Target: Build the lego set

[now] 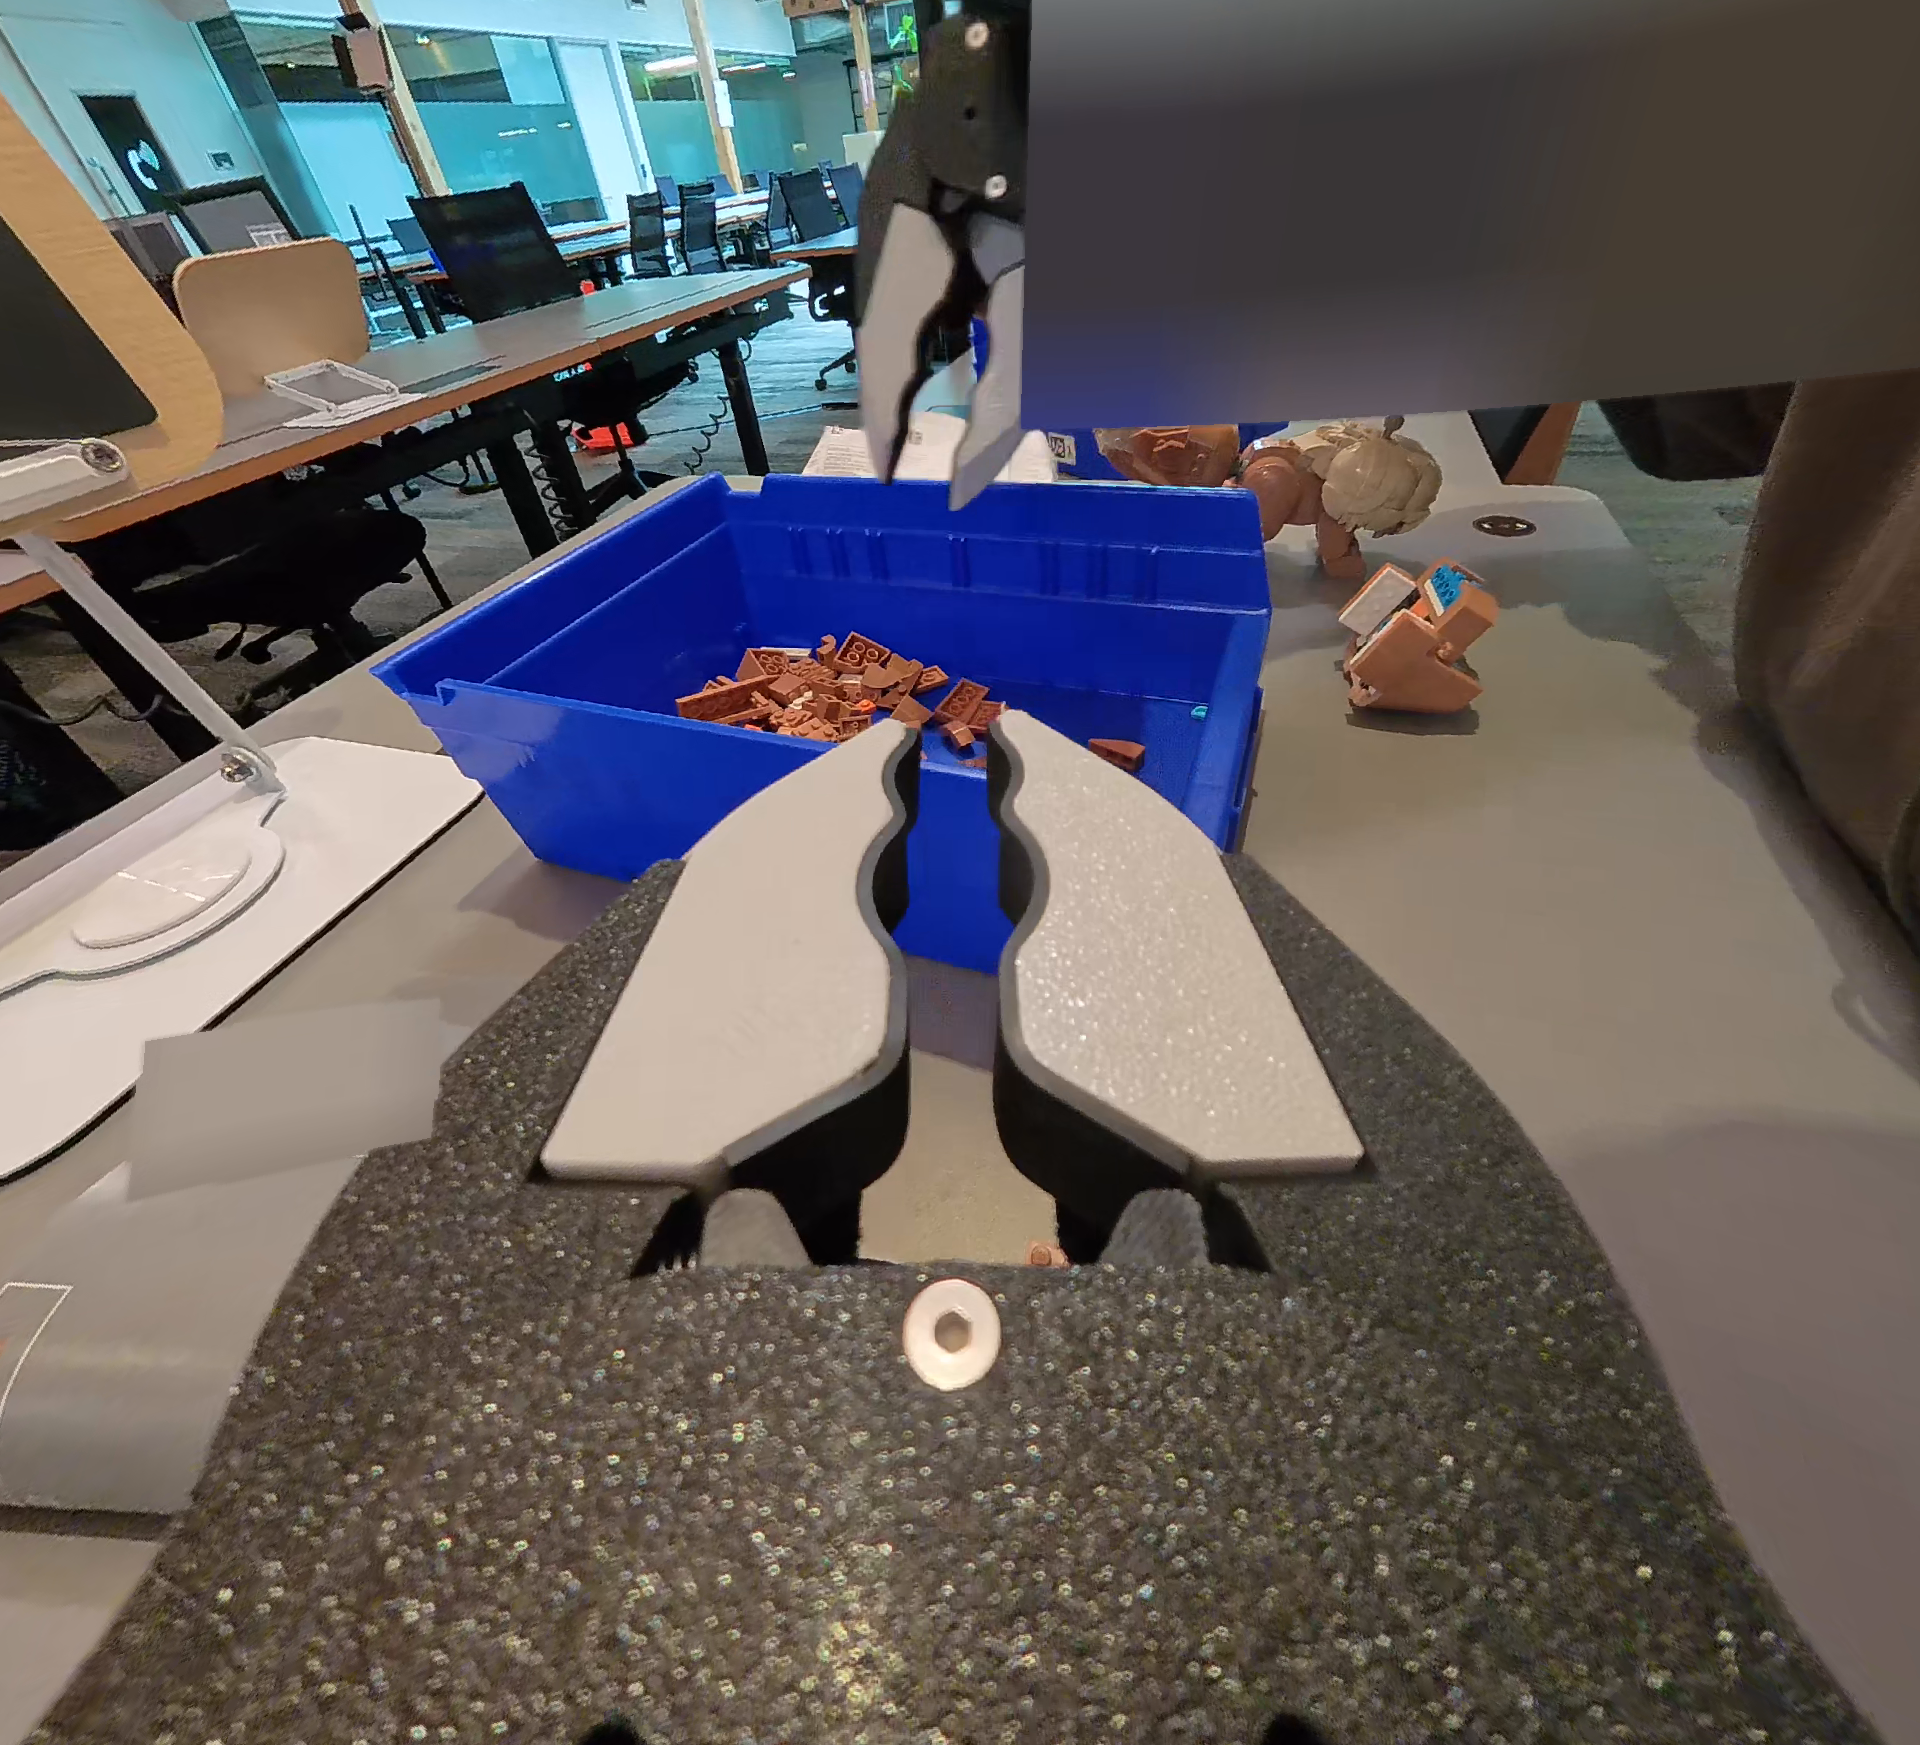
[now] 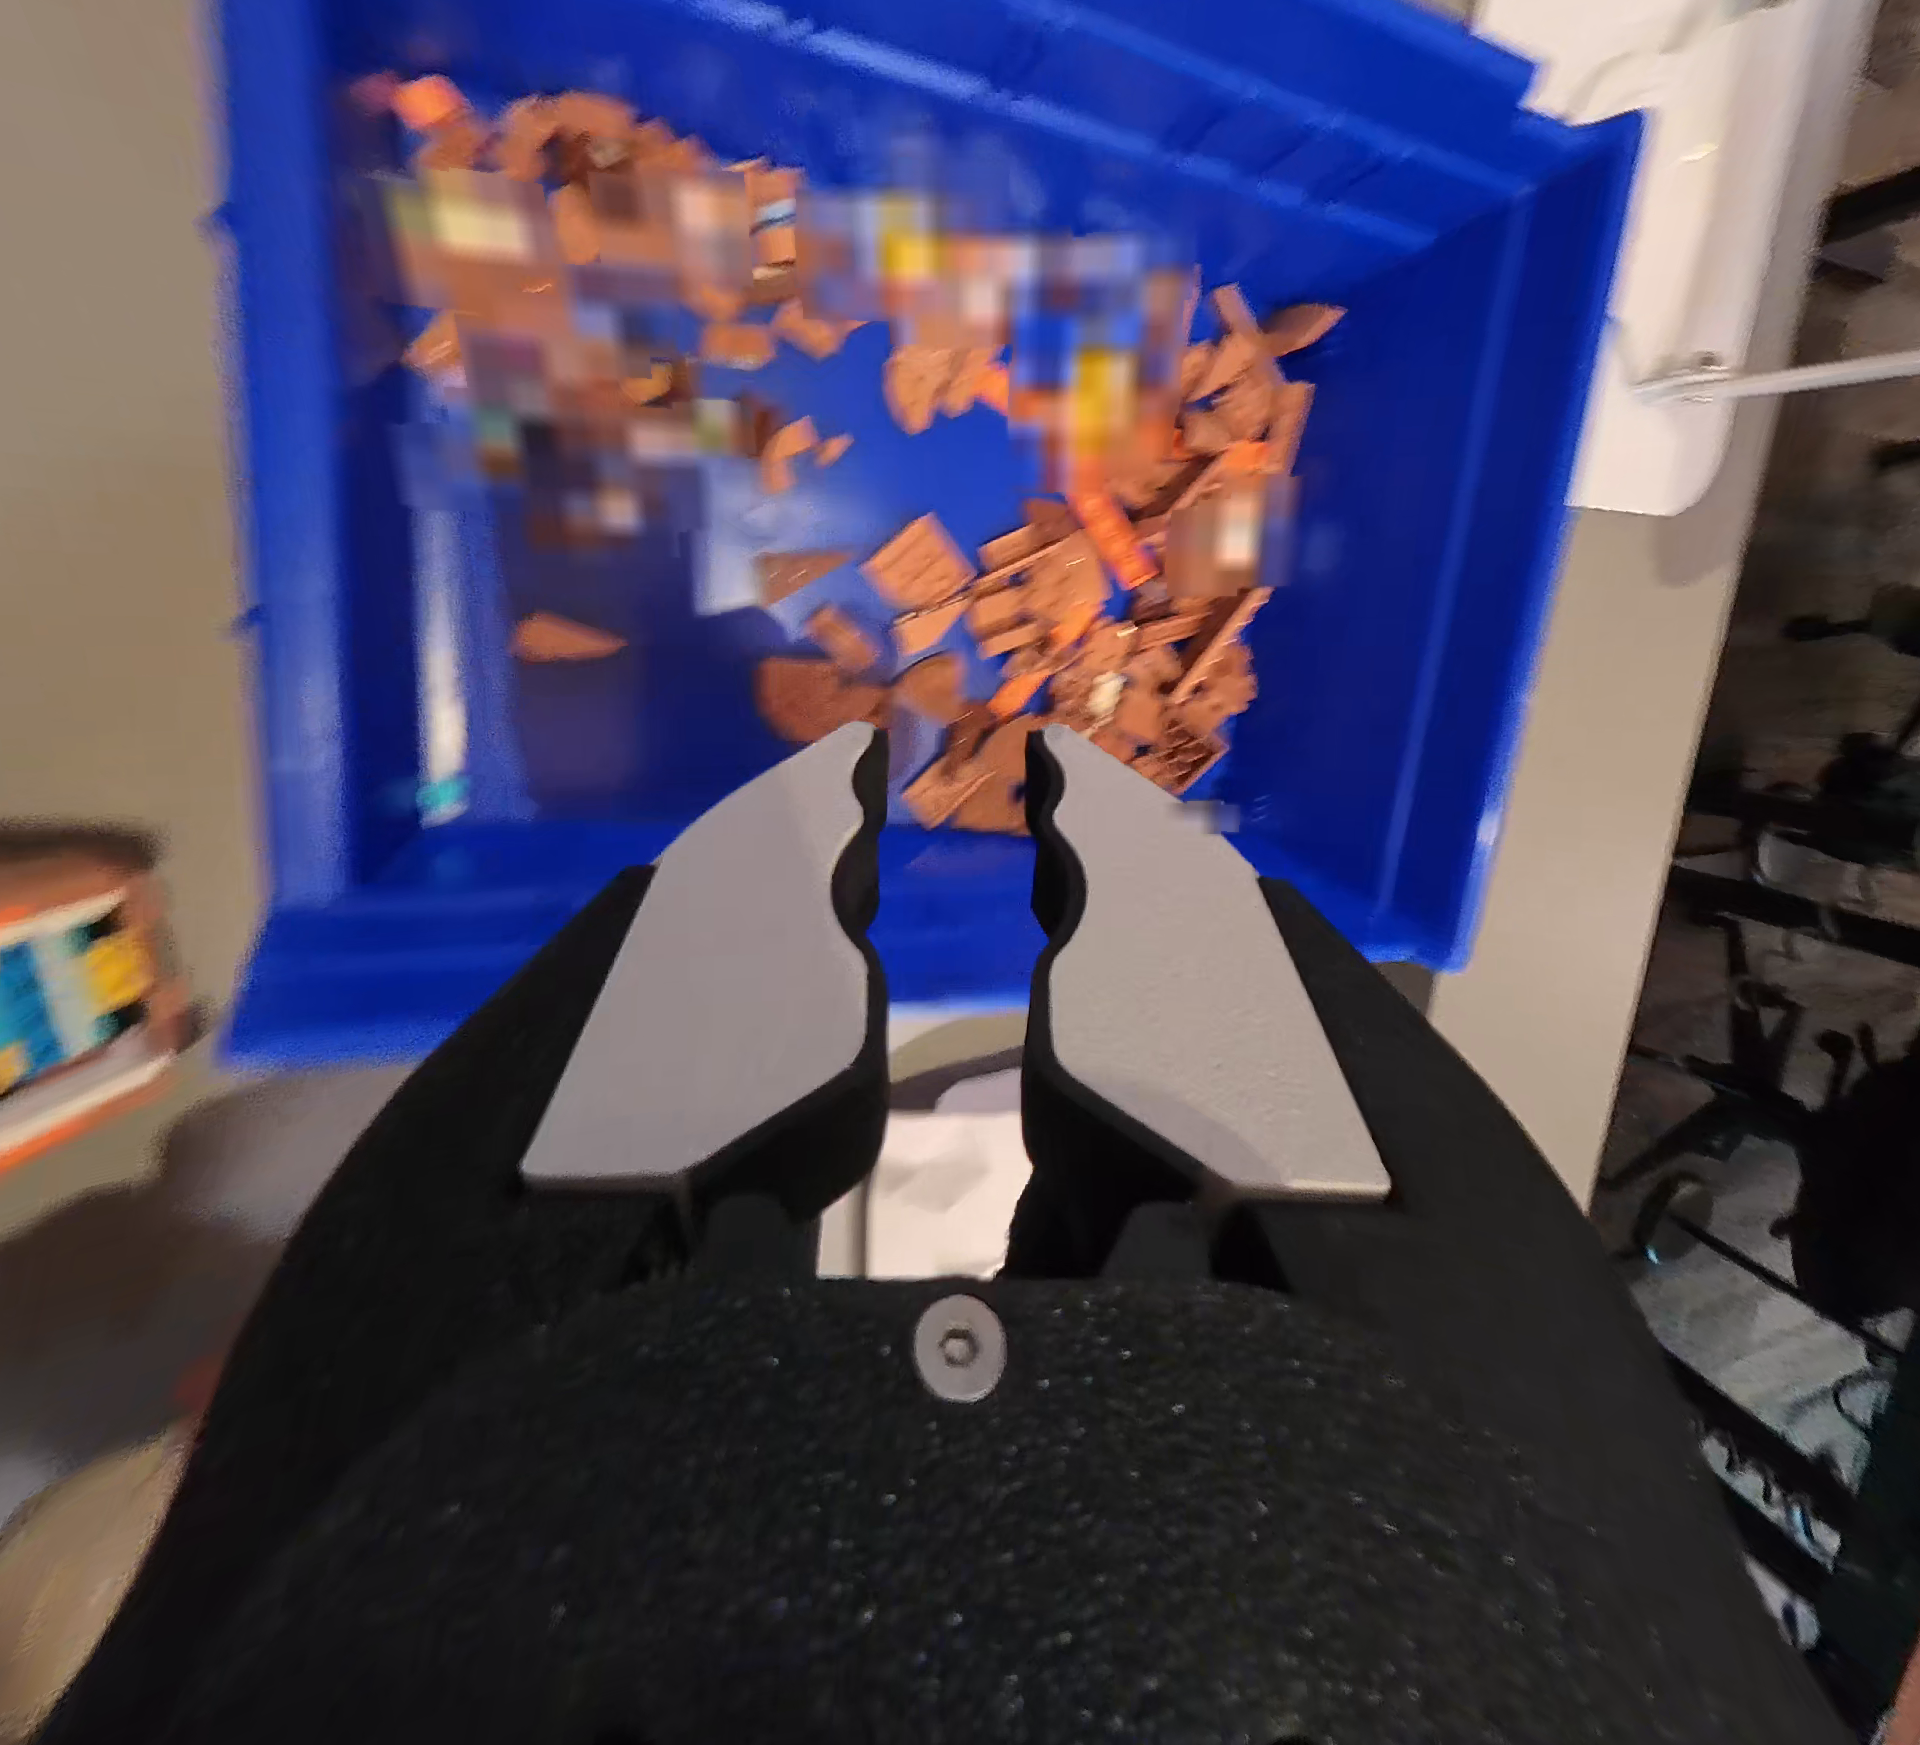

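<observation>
A blue bin on the grey table holds a pile of brown lego pieces. My left gripper hovers low at the bin's near wall, open a little and empty. My right gripper shows in the left wrist view above the bin's far rim, pointing down. In the right wrist view, which is blurred, the right gripper is open and empty above the bin and its brown pieces. A partly built orange lego piece lies right of the bin.
A tan and brown built lego figure stands behind the bin at right. A white lamp base sits left of the bin. A person's sleeve is at the right edge. A booklet lies left of the bin. The gap from one gripper's tips to the other's is roughly 20 centimetres.
</observation>
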A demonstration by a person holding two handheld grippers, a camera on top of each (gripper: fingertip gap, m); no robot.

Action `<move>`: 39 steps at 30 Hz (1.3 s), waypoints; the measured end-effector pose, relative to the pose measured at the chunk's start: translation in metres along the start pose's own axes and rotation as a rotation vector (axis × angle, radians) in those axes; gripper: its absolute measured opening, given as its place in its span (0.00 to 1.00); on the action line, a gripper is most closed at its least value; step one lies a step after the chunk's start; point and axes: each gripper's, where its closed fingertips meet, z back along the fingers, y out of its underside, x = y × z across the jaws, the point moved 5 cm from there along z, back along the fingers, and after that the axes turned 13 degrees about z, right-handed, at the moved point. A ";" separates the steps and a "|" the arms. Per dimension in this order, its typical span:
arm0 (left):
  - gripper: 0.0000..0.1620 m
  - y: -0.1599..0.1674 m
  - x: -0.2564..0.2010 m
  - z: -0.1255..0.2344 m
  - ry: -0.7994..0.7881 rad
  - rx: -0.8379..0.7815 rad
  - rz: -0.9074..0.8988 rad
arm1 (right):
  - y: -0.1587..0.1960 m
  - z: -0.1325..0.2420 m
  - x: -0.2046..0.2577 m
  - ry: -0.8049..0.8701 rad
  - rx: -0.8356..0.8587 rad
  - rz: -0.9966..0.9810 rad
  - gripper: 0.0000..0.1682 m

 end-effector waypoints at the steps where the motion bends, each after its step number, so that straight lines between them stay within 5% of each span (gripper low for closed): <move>1: 0.07 0.000 0.000 0.000 0.000 -0.001 -0.001 | -0.001 -0.006 -0.009 0.014 0.013 -0.017 0.15; 17: 0.07 -0.006 -0.003 0.003 -0.003 -0.019 -0.014 | 0.027 -0.112 -0.078 -0.044 0.337 -0.198 0.12; 39: 0.07 -0.008 -0.004 0.004 -0.004 -0.024 -0.022 | 0.041 -0.128 -0.073 -0.125 0.486 -0.190 0.03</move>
